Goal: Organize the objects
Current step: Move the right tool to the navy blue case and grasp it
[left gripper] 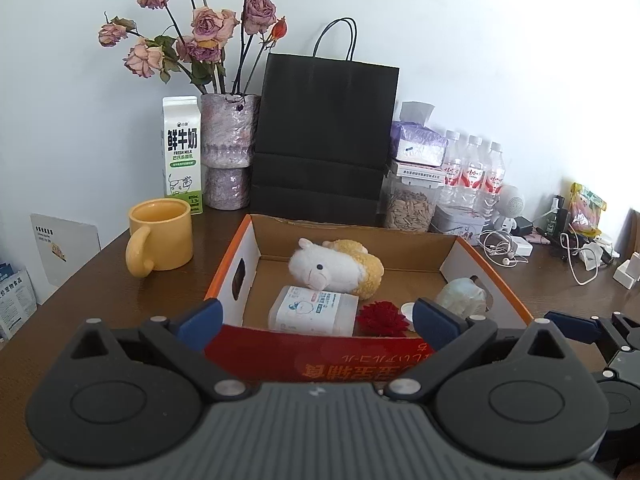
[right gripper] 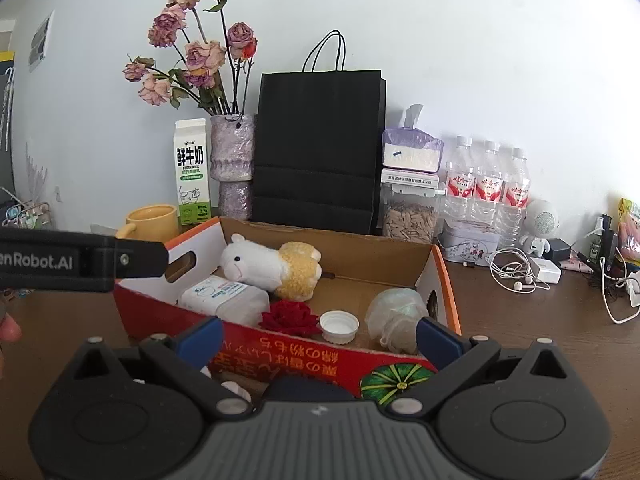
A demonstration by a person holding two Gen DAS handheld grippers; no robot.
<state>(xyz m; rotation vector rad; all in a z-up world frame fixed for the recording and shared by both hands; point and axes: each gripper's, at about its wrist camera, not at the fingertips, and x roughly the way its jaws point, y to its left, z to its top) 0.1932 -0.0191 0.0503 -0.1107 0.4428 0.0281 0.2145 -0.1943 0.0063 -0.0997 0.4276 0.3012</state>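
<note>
An open cardboard box (left gripper: 460, 258) (right gripper: 448, 280) with orange rims sits on the brown table. Inside lie a white and yellow plush sheep (left gripper: 340, 266) (right gripper: 276, 266), a white wipes pack (left gripper: 314, 310) (right gripper: 224, 296), a red flower (left gripper: 382, 318) (right gripper: 290, 316), a white cap (right gripper: 339, 326) and a crumpled clear bag (left gripper: 464, 298) (right gripper: 396, 316). My left gripper (left gripper: 318, 326) stands open just before the box's near wall. My right gripper (right gripper: 320, 338) is open too, nothing between its blue fingertips. The left gripper's body (right gripper: 80, 260) shows at left in the right wrist view.
Behind the box stand a yellow mug (left gripper: 160, 236), a milk carton (left gripper: 182, 154), a vase of dried roses (left gripper: 230, 148), a black paper bag (left gripper: 326, 140), a seed jar (left gripper: 410, 204) and three water bottles (left gripper: 474, 172). Earphones and cables (right gripper: 516, 272) lie at right.
</note>
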